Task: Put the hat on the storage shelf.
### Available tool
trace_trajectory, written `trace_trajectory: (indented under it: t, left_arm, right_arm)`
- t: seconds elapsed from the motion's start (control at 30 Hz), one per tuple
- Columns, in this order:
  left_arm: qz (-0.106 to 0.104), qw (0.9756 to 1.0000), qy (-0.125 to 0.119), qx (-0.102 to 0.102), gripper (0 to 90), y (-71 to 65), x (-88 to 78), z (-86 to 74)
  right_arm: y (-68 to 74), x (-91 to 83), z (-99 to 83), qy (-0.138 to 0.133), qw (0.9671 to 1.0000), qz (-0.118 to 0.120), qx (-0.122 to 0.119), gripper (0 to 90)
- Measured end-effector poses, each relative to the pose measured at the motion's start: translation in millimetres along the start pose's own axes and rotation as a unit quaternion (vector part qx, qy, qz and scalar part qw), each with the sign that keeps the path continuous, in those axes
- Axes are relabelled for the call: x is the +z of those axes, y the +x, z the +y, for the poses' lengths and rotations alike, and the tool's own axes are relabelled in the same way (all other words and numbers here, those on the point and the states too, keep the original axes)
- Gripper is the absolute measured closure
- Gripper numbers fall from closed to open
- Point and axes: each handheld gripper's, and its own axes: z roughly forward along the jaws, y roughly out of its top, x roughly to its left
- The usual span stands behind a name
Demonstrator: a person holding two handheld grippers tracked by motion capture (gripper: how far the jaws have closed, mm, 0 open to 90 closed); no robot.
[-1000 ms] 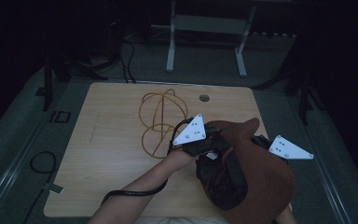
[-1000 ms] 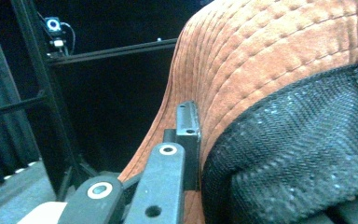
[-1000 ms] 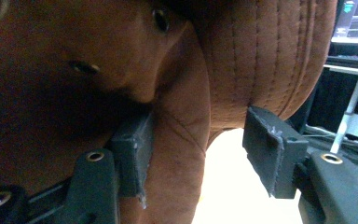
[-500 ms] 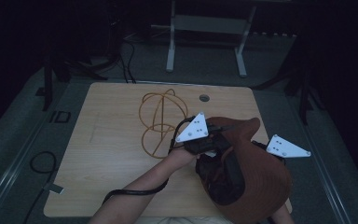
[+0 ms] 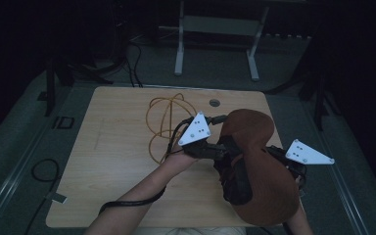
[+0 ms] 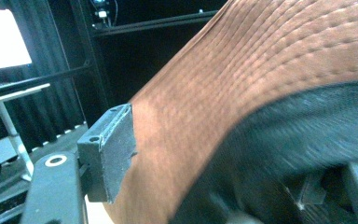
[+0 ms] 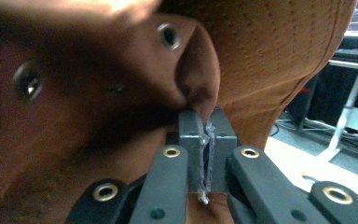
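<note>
Light: dim, room dark beyond the table | Table (image 5: 117, 122): pale wood top, round grommet (image 5: 214, 103) near far edge | Floor (image 5: 210, 63): grey-green carpet | Furniture: white metal stand (image 5: 215, 46) past far edge; dark stand legs (image 5: 54, 88) off far-left corner | Cables: black loop (image 5: 41, 171) on floor by left edge | Bright white panel (image 6: 4, 39) at rear.

Cap (image 5: 262, 161): brown baseball cap with a dark lining and stitched brim — metal eyelets in the crown.
Pose: I hold it tilted above the wooden table's (image 5: 112, 147) right half.
Grip: my right gripper (image 7: 207, 140) pinches its fabric — my left gripper (image 5: 210, 147) clamps the brim.
</note>
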Motion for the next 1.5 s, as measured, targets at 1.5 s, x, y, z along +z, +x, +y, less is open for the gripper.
trace_trajectory:
  t: [1.5]
  left_arm:
    - [0.239,0.963,0.098,-0.076,5.3,22.3,-205.3,-126.5]
  right_arm:
    - [-64.9,88.6,79.7,-0.049,0.9967,-0.051,0.04,87.5]
